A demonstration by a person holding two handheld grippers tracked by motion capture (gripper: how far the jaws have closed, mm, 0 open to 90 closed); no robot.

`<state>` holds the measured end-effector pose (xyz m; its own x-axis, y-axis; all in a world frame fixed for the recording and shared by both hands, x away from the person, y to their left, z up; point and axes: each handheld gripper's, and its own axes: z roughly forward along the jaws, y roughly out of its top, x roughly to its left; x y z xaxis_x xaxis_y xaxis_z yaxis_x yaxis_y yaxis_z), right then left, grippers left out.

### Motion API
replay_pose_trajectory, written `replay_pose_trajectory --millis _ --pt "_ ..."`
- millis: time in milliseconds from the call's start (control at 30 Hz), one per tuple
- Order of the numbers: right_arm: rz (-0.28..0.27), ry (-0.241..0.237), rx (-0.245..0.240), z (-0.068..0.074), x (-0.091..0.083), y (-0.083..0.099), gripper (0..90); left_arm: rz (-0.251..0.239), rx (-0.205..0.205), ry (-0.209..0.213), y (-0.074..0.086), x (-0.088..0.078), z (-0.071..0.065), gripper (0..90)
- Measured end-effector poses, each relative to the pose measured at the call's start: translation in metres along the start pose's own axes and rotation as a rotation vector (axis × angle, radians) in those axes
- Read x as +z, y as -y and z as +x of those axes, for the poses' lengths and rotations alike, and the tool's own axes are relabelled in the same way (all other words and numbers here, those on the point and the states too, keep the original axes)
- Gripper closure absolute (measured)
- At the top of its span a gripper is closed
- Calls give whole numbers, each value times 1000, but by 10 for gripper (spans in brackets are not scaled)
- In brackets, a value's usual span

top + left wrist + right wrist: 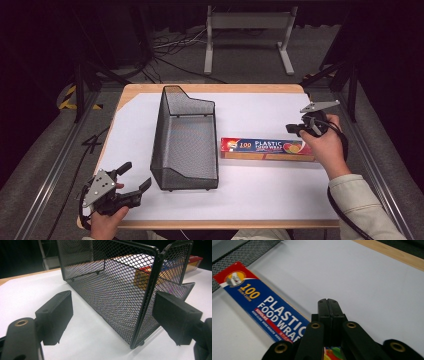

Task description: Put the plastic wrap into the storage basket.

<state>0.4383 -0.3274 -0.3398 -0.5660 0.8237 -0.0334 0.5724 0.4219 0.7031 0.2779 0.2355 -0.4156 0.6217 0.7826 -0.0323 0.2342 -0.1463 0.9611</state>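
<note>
A long blue and red box of plastic food wrap [265, 146] lies flat on the white sheet, just right of a black wire-mesh basket [159, 135]. My right gripper [296, 129] hovers over the box's right end, jaws pressed together with nothing between them. In the right gripper view the shut jaws [328, 305] sit above the box [262, 305]. My left gripper [135, 176] rests at the near left corner of the table, open, pointing at the basket's near left corner. In the left gripper view its pads [56, 315] stand wide apart before the basket [112, 285]; the box [197, 260] lies beyond.
The white sheet [250, 195] covers a wooden table [210, 88] with its edge showing at the back and front. A grey metal stand [247, 22] and cables lie on the floor behind. A cable trails from the right gripper along the sleeve [360, 200].
</note>
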Motion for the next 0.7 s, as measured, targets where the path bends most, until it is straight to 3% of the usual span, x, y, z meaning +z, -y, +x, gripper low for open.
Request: replay_pose_trajectory --millis 333,467,700 --pt "15 40 52 -23 -3 3 900 5 -1 -4 0 -1 0 177" --pt "76 74 89 -42 2 14 900 8 -2 -1 1 0 0 177" --pt "161 76 160 -64 15 38 900 11 0 -3 0 1 -1 178"
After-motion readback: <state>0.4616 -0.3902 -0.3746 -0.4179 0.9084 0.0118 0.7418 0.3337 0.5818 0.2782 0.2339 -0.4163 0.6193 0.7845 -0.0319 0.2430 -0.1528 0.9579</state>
